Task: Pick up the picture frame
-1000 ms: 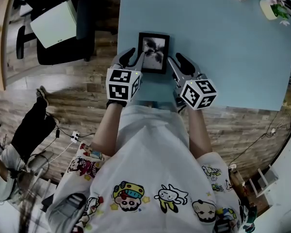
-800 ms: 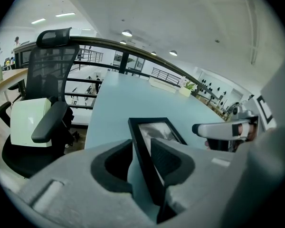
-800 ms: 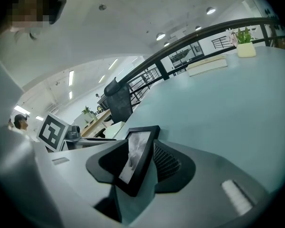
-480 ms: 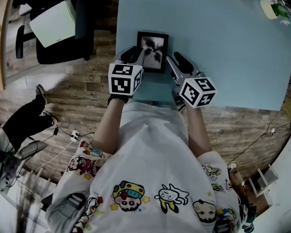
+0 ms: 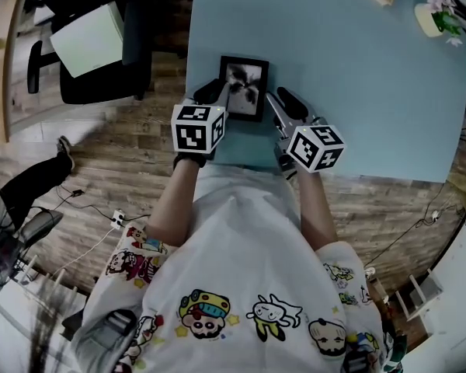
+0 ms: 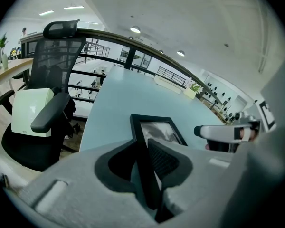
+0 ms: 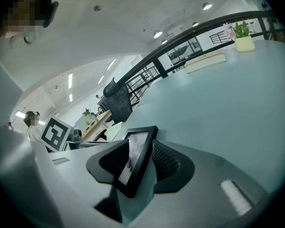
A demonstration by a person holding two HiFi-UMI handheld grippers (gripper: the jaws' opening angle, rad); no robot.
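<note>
Risk first: the picture frame (image 5: pixel 245 88) is taken only by its thin edges, so it can be twisted out or dropped when it is lifted. If the L gripper (image 5: pixel 221 92) is raised before the R gripper (image 5: pixel 282 103) is closed, the frame would probably be pivoted about the L pads and its other side dragged over the table (image 5: pixel 357 92). A slip is also possible w/ too little force, because only a short part of the rail is caught near the jaw tips.

L gripper: the jaws have just been closing and are now narrow. The frame's left rail is seen btw. them, and both pads appear to be pressed on it.

R gripper: the jaws stand wide. The frame's near right corner is placed btw. them, close to the ribbed pad, but a gap is seen lower down, so no grip is judged there yet.

The frame is found just ahead of both tools, on the table, w/ one tool at each side edge.
</note>
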